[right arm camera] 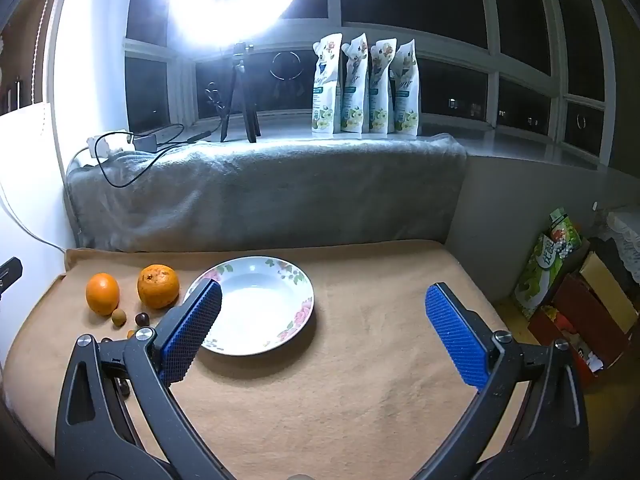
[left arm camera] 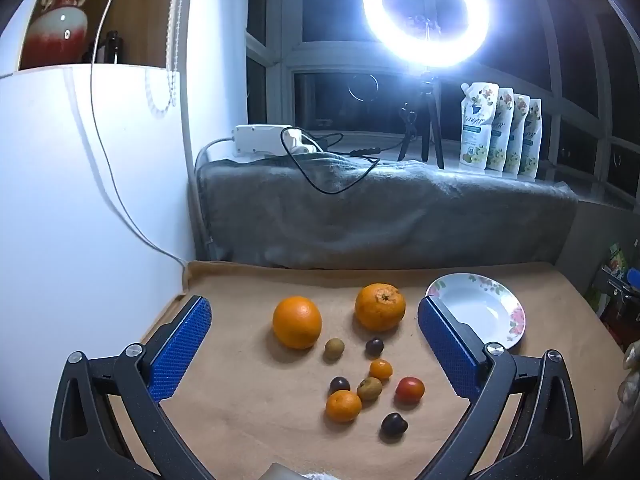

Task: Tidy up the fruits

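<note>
- Two grippers, both empty, nothing in the plate: sorting not begun, by the look of it.
- Left wrist view: left gripper [left arm camera: 314,344] jaws spread wide, holding nothing. Between the jaws on the tan table cloth [left arm camera: 248,412] lie two oranges [left arm camera: 297,322] [left arm camera: 380,307]; small fruits [left arm camera: 369,388] closer in. Flowered plate [left arm camera: 480,304] just beyond the right jaw.
- Next move, I'd judge: lower the jaws around one fruit, close, carry to plate. Round fruit may roll.
- Right wrist view: right gripper [right arm camera: 323,330] jaws wide apart, empty. Plate [right arm camera: 296,280] partly behind the left jaw; oranges left of it.
- Room: grey blanket [right arm camera: 260,196] on sill, ring light [left arm camera: 426,12], pouches [right arm camera: 364,84], dark windows.
</note>
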A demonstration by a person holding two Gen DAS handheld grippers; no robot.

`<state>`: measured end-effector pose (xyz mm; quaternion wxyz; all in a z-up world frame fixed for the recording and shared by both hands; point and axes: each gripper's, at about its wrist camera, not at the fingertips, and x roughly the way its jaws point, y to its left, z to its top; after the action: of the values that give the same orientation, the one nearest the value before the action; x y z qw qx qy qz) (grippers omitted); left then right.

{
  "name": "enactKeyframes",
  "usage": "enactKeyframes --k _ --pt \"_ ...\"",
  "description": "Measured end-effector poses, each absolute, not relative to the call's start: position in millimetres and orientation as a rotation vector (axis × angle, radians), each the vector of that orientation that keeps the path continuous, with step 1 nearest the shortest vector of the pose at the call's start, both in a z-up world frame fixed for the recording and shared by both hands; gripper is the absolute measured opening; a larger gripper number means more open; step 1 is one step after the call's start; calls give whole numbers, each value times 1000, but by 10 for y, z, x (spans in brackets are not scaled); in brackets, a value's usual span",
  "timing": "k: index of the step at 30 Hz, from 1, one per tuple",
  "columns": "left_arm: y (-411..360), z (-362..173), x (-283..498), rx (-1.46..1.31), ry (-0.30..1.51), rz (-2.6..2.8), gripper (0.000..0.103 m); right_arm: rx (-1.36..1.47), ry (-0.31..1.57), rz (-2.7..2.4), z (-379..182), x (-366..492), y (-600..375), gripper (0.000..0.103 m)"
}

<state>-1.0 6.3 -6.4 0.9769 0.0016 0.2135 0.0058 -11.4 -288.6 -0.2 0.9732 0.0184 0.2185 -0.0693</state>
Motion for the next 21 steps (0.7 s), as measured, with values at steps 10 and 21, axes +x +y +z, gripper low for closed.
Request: enactKeyframes --k 10,21 --pt "77 -29 -13 0 432 9 102 19 437 -163 24 -93 -2852 103" --pt "103 -36 41 -9 438 11 102 11 437 -162 27 -77 -2800 103"
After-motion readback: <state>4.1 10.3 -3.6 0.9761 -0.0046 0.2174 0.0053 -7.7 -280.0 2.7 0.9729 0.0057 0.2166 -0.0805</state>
